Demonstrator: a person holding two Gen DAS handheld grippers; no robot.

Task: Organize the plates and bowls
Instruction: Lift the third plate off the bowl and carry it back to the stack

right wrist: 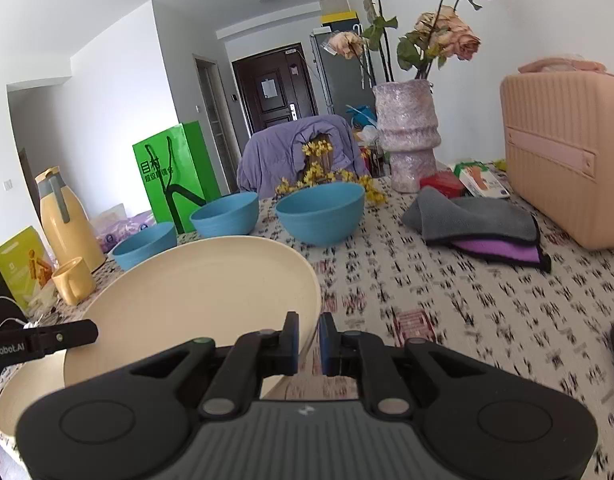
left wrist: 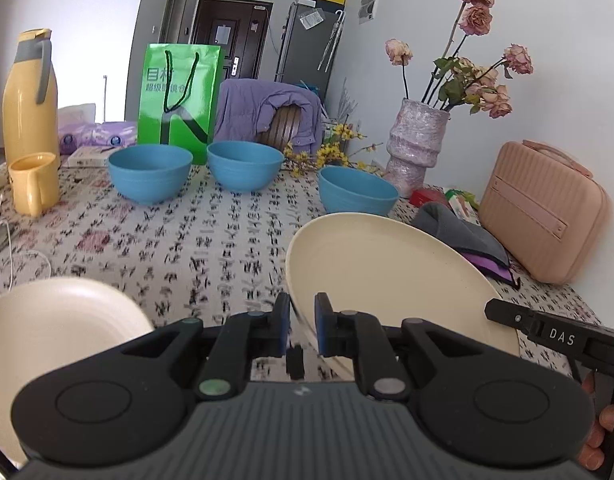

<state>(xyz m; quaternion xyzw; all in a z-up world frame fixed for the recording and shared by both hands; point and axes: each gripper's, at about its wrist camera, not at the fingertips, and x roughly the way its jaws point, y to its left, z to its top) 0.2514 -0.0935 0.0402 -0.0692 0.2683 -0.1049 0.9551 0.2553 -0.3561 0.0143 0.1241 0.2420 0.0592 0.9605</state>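
A cream plate (left wrist: 383,268) is held tilted above the table; it also shows in the right wrist view (right wrist: 199,292). My left gripper (left wrist: 303,320) is shut on its left rim. My right gripper (right wrist: 309,340) is shut on its right rim. A second cream plate (left wrist: 55,328) lies on the tablecloth at the near left, and it shows below the held plate in the right wrist view (right wrist: 27,392). Three blue bowls (left wrist: 150,174) (left wrist: 245,170) (left wrist: 357,191) stand apart in a row across the far half of the table.
A yellow jug (left wrist: 29,96), yellow mug (left wrist: 34,182) and green bag (left wrist: 179,100) stand far left. A pink vase of roses (left wrist: 415,144), folded grey cloth (right wrist: 475,220) and pink case (right wrist: 567,148) line the right side. White cables (left wrist: 11,252) lie at the left edge.
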